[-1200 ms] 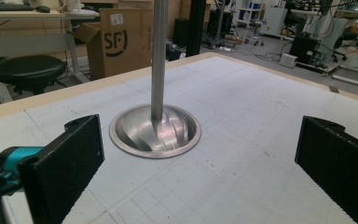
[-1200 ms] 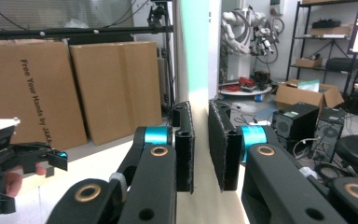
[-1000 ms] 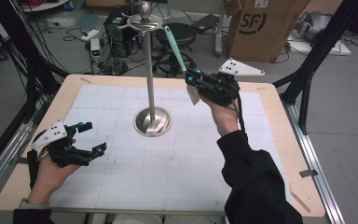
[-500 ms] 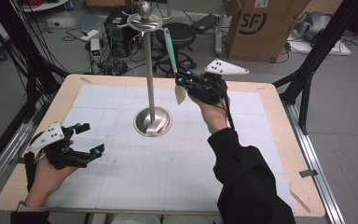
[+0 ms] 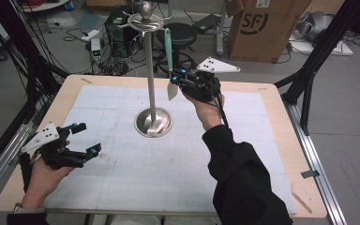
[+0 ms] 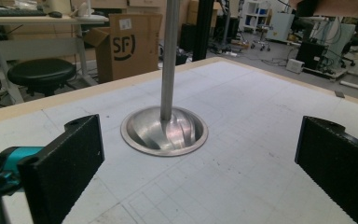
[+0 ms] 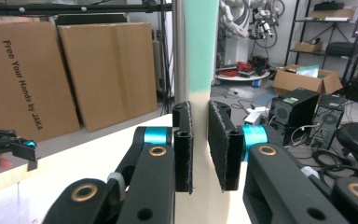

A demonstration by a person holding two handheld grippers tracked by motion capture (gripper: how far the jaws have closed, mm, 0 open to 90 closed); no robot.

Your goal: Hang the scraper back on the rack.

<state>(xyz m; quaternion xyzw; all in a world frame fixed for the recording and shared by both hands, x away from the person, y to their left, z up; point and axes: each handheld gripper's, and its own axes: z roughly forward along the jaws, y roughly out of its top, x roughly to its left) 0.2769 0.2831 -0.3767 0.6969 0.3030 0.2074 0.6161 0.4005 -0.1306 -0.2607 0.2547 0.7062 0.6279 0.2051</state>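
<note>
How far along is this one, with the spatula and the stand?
Done: the right gripper is clamped on the spatula blade. In hand: the spatula hangs from the top of the stand. Left: freeing it or letting go, I cannot tell; the left gripper sits open.

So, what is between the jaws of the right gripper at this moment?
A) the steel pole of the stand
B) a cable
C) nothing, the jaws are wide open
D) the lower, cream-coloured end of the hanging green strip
D: in the right gripper view the right gripper has its jaws closed in on the cream end of the hanging strip, with the stand's pole behind it.
</note>
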